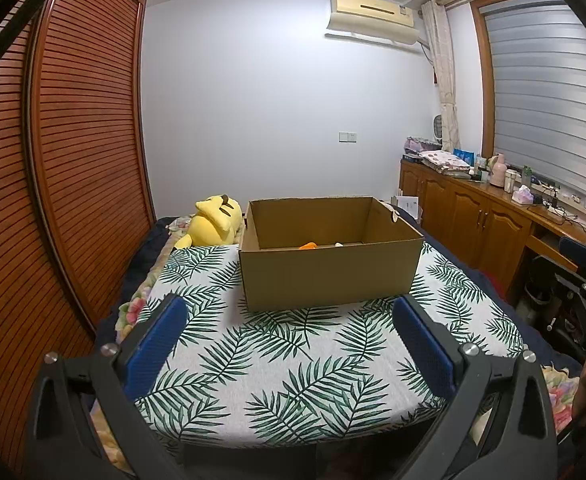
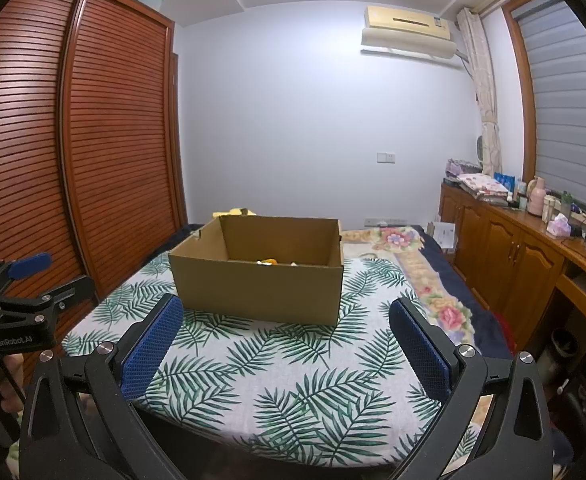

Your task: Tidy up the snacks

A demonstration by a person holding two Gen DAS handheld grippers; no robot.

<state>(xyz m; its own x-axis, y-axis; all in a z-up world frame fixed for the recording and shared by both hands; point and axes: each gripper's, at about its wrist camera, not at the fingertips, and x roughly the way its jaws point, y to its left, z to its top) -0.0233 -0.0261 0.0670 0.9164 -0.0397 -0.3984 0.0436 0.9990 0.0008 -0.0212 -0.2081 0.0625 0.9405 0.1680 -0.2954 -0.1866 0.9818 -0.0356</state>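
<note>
Slatted wooden wardrobe [image 1: 73, 140] on the left, pale far wall [image 1: 273, 100] with air conditioner [image 1: 373, 14], wooden cabinets [image 1: 473, 216] under the shuttered window [image 1: 549, 92] right.

The cardboard box [image 1: 329, 276] is plain brown, and inside it a small orange snack [image 1: 308, 245] shows. The cloth [image 1: 285, 364] under it is white with a pattern of dark green fern leaves. The bedsheet [image 2: 433, 280] has pink and yellow flowers. The plush toy [image 1: 215, 220] is bright yellow. The pads [image 2: 151, 350] of the right tool are blue with a fine grid texture.
</note>
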